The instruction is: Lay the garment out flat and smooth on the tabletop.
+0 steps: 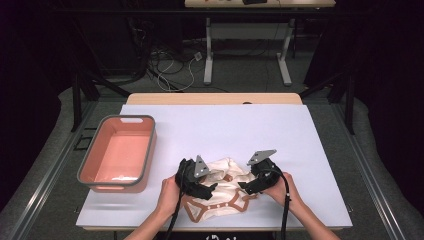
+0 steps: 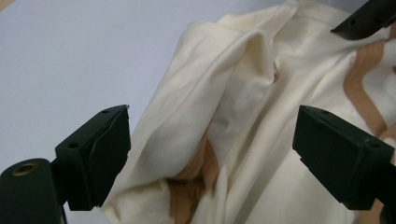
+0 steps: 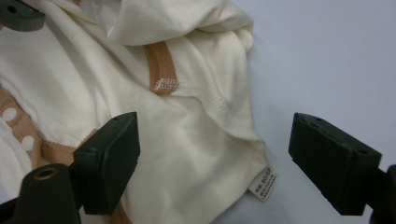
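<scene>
Both forearms reach in from the near edge, hands angled inward; the left gripper [image 1: 212, 187] and right gripper [image 1: 243, 186] hover with jaws spread apart over the crumpled cream garment [image 1: 224, 186] with tan trim, near the table's [image 1: 280, 135] front edge; a pink bin [image 1: 120, 152] sits to its left.

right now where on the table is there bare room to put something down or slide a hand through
Free: the wide white sheet beyond the cream garment, from the pink tub across to the right edge, and the strip right of the right gripper. Crowded: the near middle, where the left gripper and the right one, both open, sit over the garment, and the tub's left corner.
</scene>
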Demonstrator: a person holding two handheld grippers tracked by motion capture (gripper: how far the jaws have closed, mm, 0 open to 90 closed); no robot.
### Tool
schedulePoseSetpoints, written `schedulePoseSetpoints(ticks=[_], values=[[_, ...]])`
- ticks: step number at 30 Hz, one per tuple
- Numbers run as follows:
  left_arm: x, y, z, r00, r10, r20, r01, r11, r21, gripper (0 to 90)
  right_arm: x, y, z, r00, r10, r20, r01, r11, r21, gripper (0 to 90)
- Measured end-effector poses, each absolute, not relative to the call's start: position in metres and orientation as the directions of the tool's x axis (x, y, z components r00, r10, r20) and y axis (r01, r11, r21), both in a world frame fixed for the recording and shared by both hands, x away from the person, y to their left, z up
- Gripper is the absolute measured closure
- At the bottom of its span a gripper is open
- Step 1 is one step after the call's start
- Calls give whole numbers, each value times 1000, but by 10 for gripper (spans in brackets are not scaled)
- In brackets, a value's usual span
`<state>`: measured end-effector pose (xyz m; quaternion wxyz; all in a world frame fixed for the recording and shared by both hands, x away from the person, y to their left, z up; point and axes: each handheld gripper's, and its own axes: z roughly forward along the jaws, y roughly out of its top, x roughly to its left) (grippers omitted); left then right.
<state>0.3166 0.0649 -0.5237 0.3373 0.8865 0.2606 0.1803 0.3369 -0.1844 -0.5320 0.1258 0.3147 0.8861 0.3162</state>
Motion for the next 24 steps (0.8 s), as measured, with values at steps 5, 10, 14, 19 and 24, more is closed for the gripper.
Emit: schedulePoseSetpoints(ticks=[5, 10, 14, 19, 24], values=[[320, 47, -523, 812, 565, 146, 335, -657, 675, 218, 338, -185, -532, -766, 642, -26, 484, 603, 634, 169], [319, 32, -524, 808, 553, 205, 288, -673, 681, 337, 339, -185, -532, -763, 645, -26, 482, 596, 643, 171], [319, 23, -527, 821, 520, 237, 258, -707, 658, 578, 338, -185, -531, -762, 647, -30, 483, 598, 640, 175], [323, 23, -527, 824, 511, 247, 246, -714, 656, 807, 340, -187, -532, -758, 652, -30, 487, 595, 640, 178], [332, 35, -518, 801, 555, 225, 267, -667, 696, 846, 341, -187, -532, -755, 655, -34, 486, 594, 641, 185]])
